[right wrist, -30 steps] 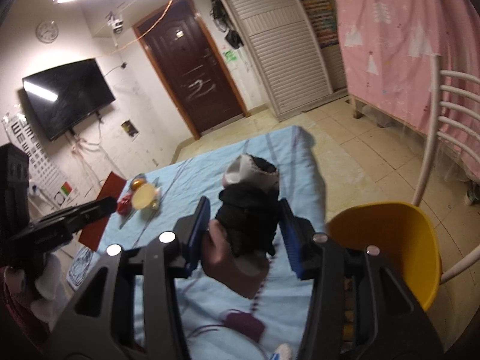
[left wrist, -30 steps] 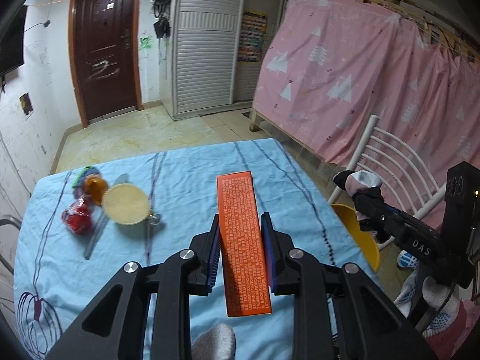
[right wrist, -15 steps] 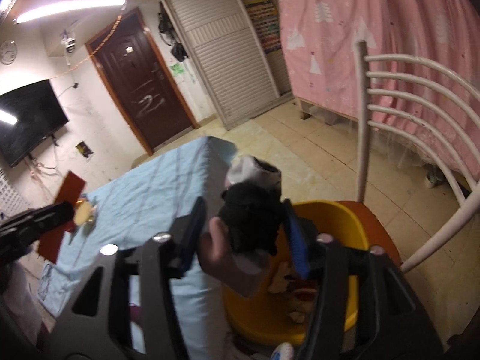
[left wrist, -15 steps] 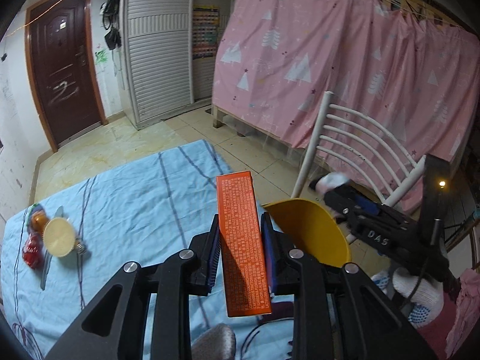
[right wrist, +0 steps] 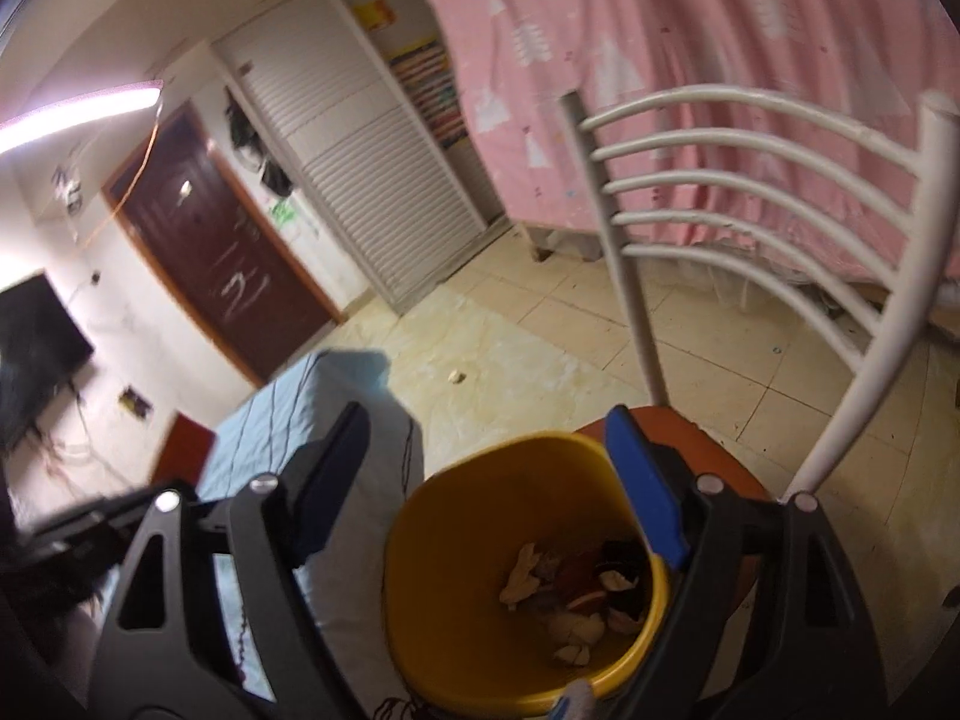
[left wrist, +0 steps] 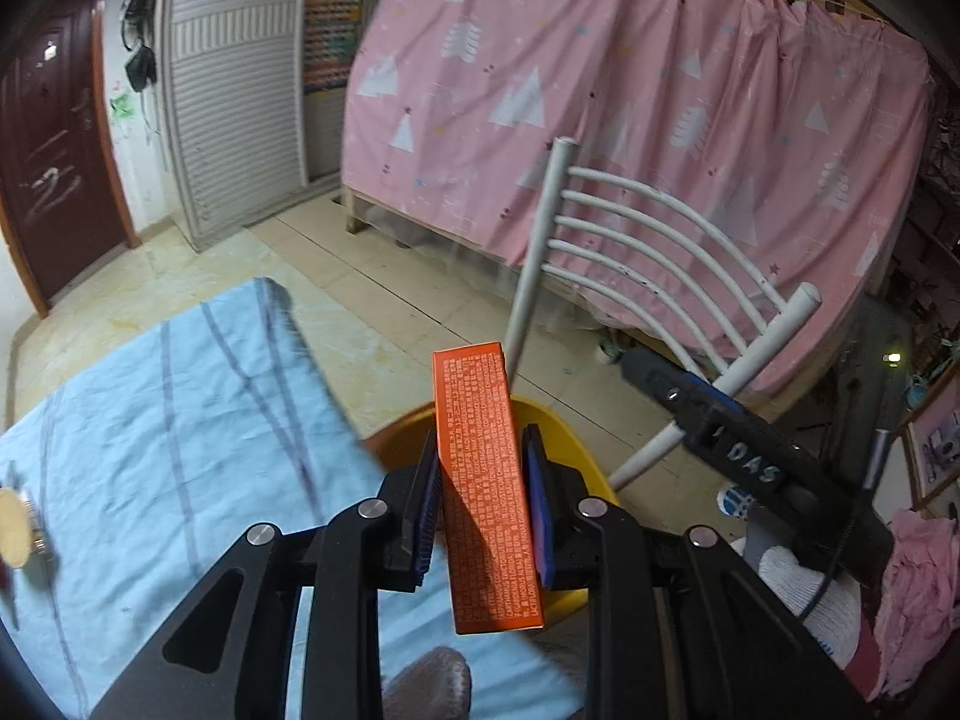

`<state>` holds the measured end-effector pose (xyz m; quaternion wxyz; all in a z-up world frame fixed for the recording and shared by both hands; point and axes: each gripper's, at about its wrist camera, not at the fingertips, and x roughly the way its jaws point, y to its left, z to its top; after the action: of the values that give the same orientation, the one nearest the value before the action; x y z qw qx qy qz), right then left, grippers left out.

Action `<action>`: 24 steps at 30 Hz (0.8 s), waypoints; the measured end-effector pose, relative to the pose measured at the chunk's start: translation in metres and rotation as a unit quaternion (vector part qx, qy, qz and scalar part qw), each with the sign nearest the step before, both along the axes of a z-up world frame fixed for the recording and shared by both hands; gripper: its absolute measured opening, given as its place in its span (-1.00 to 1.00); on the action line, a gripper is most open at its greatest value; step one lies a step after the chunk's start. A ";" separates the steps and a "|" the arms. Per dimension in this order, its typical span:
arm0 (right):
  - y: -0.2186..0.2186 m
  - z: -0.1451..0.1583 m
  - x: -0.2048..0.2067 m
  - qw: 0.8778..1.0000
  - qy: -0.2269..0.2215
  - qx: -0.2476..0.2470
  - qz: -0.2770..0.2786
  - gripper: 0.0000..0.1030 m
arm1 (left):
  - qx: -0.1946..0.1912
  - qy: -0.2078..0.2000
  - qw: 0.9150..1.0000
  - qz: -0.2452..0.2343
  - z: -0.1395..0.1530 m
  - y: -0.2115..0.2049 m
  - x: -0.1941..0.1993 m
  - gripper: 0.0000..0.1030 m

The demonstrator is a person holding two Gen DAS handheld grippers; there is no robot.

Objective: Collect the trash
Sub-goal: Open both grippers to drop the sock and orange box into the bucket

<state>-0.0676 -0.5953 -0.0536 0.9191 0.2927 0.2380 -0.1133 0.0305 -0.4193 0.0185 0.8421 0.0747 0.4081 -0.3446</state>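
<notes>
Left hand-held gripper (left wrist: 480,501): clamped tight on an orange box (left wrist: 487,483), blue pads pressed to its two long sides, the box upright and leaning a little, its top end well past the fingertips.
Orange box: held in the air over the table's edge, its upper part in front of the yellow bin (left wrist: 570,450) and the floor beyond.
Right hand-held gripper (right wrist: 492,480): spread wide with nothing between its fingers, one blue pad (right wrist: 645,486) showing on the right side, hanging directly above the bin's mouth.
Yellow bin (right wrist: 456,516): stood on the reddish seat (right wrist: 714,450) of the white chair (right wrist: 750,192), just beside the table; inside lay a heap of scraps (right wrist: 576,591), pale, dark and reddish pieces mixed at the bottom.
Table (left wrist: 180,408): covered with a light blue cloth with dark stripes; at its far left edge sat a round cream-coloured lid or dish (left wrist: 15,519), cut off by the frame.
Other gripper in the left view (left wrist: 720,438): reached in from the right, black, lettered "DAS", held by a white-gloved hand (left wrist: 792,582).
Room: pink curtain (left wrist: 630,120) with white trees behind the chair, dark red door (left wrist: 54,144) and white slatted cabinet (left wrist: 234,96) further back, tiled floor (right wrist: 540,348) between.
</notes>
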 end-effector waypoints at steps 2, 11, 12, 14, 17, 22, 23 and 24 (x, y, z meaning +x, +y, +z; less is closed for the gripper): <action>-0.006 0.001 -0.004 1.000 -0.005 0.006 -0.010 0.58 | 0.001 0.013 1.000 -0.006 -0.006 -0.009 0.002 -0.66; 0.001 0.003 0.001 1.000 -0.004 0.005 0.005 0.64 | 0.003 0.030 1.000 -0.003 -0.014 -0.009 0.001 -0.10; 0.003 0.003 0.002 1.000 -0.004 0.004 0.009 0.65 | 0.002 0.030 1.000 0.000 -0.013 -0.006 0.001 -0.10; 0.008 0.004 0.004 1.000 -0.004 0.003 0.016 0.65 | -0.001 0.031 1.000 0.006 -0.011 0.002 0.002 -0.10; 0.019 0.008 0.008 1.000 -0.004 -0.004 0.026 0.66 | -0.005 0.028 0.999 0.015 -0.007 0.014 0.004 -0.10; 0.042 0.016 0.016 0.999 -0.001 -0.019 0.045 0.71 | -0.022 0.024 0.999 0.034 0.003 0.043 0.009 -0.07; 0.048 0.018 0.019 0.998 0.000 -0.022 0.051 0.71 | -0.025 0.023 0.999 0.039 0.005 0.051 0.010 -0.07; 0.054 0.020 0.022 0.998 0.001 -0.025 0.056 0.72 | -0.027 0.021 0.998 0.043 0.007 0.056 0.011 -0.06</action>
<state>-0.0454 -0.5409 -0.0340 0.9308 0.2558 0.2520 -0.0682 0.0419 -0.3633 0.0259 0.8491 0.0271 0.4191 -0.3204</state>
